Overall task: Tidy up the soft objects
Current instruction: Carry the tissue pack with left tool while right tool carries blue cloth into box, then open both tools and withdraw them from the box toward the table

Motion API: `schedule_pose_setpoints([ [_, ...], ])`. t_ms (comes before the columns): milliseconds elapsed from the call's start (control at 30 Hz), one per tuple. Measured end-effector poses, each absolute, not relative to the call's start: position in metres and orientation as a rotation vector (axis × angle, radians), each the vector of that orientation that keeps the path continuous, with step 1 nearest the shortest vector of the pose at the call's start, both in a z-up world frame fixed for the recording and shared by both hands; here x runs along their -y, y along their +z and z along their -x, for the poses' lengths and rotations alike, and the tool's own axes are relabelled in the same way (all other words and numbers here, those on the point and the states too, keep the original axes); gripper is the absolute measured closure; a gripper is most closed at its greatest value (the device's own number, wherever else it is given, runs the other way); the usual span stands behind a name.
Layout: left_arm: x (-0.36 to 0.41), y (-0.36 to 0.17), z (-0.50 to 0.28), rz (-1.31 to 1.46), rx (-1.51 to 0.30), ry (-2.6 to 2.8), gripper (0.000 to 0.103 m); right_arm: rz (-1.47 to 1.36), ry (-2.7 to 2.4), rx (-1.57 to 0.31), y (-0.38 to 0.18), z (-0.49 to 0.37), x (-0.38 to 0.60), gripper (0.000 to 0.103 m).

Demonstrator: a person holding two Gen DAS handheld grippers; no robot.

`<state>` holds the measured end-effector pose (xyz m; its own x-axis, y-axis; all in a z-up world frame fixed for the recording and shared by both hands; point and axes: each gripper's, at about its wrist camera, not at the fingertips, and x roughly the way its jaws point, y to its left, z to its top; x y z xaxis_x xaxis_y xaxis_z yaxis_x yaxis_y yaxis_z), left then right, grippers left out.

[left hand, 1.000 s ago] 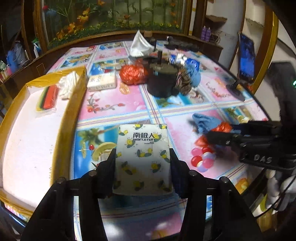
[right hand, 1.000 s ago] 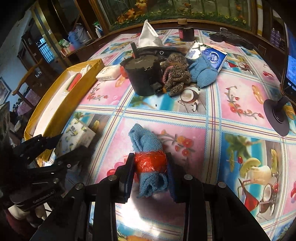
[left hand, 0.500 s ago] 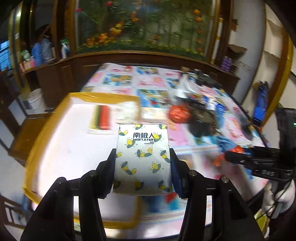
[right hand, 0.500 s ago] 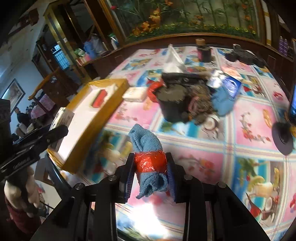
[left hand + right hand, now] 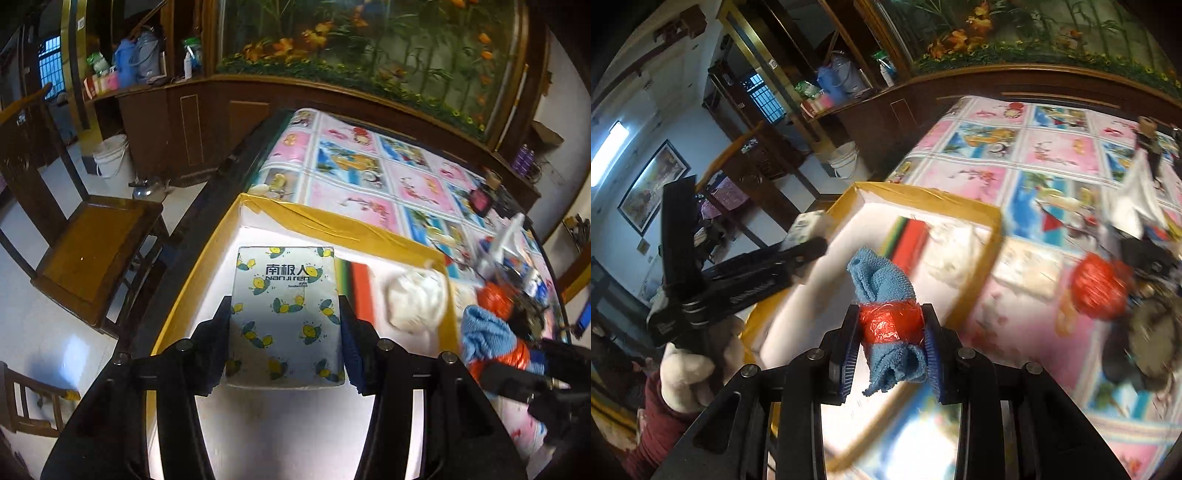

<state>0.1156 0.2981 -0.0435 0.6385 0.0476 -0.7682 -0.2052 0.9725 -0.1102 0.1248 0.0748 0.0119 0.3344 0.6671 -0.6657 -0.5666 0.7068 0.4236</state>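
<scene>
My left gripper is shut on a white tissue pack printed with yellow bees, held above the white floor of a yellow-rimmed box. My right gripper is shut on a rolled blue towel bound with a red plastic band, held over the same box near its table-side rim. In the right wrist view the left gripper and its tissue pack hang over the box's left edge. Inside the box lie a striped red pack and a white soft bundle.
A tablecloth with pink and blue picture squares covers the table. Beside the box lie a white pack, a red plastic-wrapped ball and a dark cluttered pile. A wooden chair and a white bucket stand on the floor left of the table.
Both grippers swung left from the table's middle to above the yellow-rimmed box, each still holding its item. The views now show the table's left edge, chair and floor.
</scene>
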Motion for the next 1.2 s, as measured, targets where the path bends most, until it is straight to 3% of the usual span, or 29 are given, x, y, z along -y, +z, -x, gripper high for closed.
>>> schedule_pose_setpoints([
  [433, -0.331, -0.071, -0.148, 0.347, -0.927, 0.109, 0.046, -0.076, 0.667, -0.949, -0.018, -0.186, -0.16, 0.068],
  [567, -0.333, -0.059, -0.14, 0.347, -0.896, 0.112, 0.046, -0.083, 0.656, -0.923, -0.018, -0.186, -0.167, 0.047],
  [900, -0.307, -0.018, -0.089, 0.326, -0.829, 0.087, 0.046, -0.062, 0.637, -0.804, 0.007, -0.14, -0.117, 0.041],
  [1200, -0.221, 0.026, -0.037, 0.225, -0.75, -0.017, 0.046, -0.082, 0.649, -0.749, 0.013, -0.082, -0.035, 0.04],
])
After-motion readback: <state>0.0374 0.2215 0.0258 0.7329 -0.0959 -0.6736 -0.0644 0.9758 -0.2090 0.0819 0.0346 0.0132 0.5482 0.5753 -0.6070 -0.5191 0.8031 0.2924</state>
